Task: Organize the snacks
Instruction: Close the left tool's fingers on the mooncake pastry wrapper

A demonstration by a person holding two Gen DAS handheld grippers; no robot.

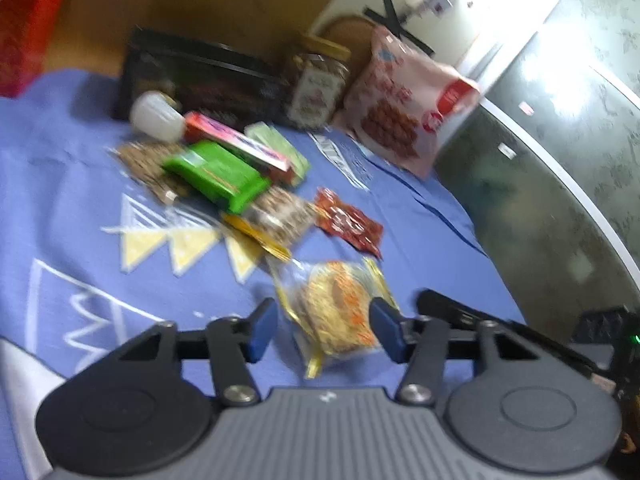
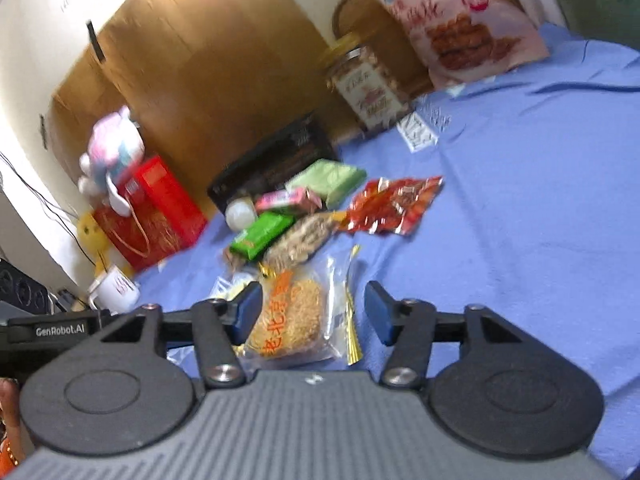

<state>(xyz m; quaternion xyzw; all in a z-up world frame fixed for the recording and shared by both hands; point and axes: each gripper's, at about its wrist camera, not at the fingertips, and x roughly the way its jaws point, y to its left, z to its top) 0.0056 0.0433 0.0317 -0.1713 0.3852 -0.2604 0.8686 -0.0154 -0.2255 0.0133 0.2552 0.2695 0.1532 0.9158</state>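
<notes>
both grippers stood open over the blue cloth [image 1: 60,184]: the left gripper [image 1: 324,330] and right gripper [image 2: 312,312] each framed the clear noodle-cake packet [image 1: 340,312], gripping nothing.

Black left gripper [image 1: 324,330], blue-padded jaws, silver screws, ribbed grey body.

Colours on the blue cloth

Blue cloth [image 1: 60,168] printed with white outlines and pale yellow triangles — on it a bright green packet [image 1: 216,174], a red foil pack [image 1: 348,222], a pink cookie bag [image 1: 408,104]; upper left, a red box [image 1: 28,28].
</notes>
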